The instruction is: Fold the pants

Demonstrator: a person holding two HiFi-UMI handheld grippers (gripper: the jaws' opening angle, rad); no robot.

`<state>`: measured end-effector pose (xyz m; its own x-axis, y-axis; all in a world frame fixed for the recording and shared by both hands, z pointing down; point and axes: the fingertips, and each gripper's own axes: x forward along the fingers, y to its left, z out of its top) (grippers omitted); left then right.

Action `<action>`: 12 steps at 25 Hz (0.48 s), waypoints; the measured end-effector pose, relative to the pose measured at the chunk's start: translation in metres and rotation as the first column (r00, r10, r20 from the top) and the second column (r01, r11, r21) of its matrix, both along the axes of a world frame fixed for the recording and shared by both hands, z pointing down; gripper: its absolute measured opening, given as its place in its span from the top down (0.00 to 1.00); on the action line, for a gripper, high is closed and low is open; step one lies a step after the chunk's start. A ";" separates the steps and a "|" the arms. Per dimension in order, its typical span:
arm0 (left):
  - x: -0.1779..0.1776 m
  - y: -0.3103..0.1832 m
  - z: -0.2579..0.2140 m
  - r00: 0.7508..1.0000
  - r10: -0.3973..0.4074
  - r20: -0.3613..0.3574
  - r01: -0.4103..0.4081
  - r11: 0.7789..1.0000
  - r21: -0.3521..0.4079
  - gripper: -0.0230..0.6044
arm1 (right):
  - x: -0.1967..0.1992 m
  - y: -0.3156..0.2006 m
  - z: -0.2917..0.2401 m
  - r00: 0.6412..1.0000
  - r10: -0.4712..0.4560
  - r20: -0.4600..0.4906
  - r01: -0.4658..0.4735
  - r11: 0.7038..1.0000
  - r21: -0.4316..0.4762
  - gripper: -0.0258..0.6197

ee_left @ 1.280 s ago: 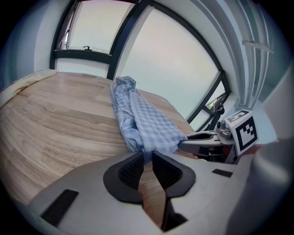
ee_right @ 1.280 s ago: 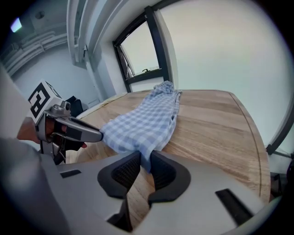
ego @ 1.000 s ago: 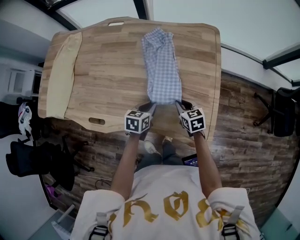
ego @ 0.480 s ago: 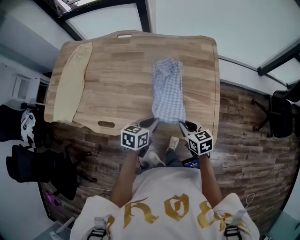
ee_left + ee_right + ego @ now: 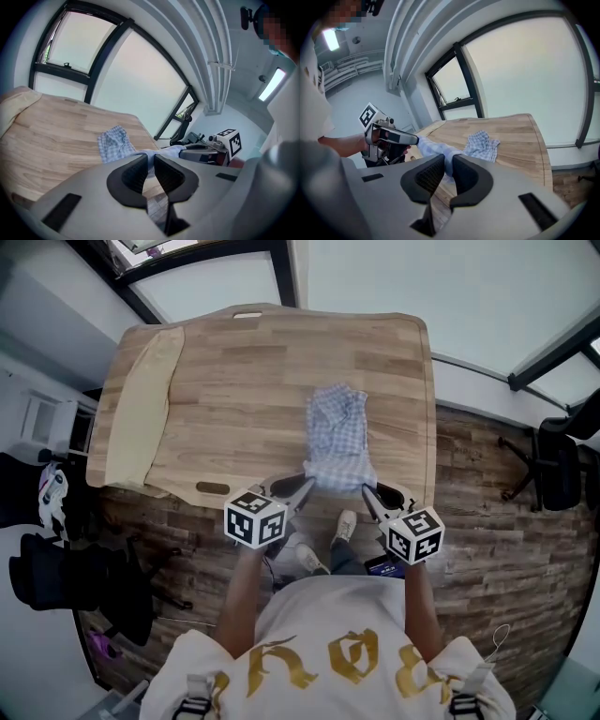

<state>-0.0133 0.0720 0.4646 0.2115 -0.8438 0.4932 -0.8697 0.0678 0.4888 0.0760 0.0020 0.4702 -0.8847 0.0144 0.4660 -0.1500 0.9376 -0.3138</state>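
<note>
- Barely begun — checked pants (image 5: 336,432) lie bunched toward 12 o'clock on the table (image 5: 216,381).
- At 6 o'clock, the left gripper (image 5: 307,486) and right gripper (image 5: 366,491) each pinch the near edge — folding remains.

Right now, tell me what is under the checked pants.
The pants lie on the wooden table at their bunched far end; the left gripper and right gripper hold the near end above it. What is beneath the bunched cloth is covered.

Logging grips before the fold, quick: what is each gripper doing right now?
Left gripper: closed, holding the near edge of the checked pants.
Right gripper: closed, holding the same edge of the pants.
</note>
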 end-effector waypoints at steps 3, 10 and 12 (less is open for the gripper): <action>-0.008 -0.006 -0.001 1.000 -0.020 0.002 0.020 1.000 0.000 0.85 | -0.011 -0.010 -0.006 1.000 -0.003 0.011 0.003 1.000 0.019 0.86; -0.044 -0.046 -0.007 0.997 -0.062 0.041 0.063 0.998 -0.001 0.85 | -0.048 -0.048 -0.012 0.999 -0.036 0.026 0.035 0.998 0.052 0.86; -0.053 -0.062 -0.005 0.997 -0.072 0.042 0.072 0.997 -0.004 0.85 | -0.060 -0.065 -0.010 0.999 -0.032 0.026 0.030 0.998 0.054 0.86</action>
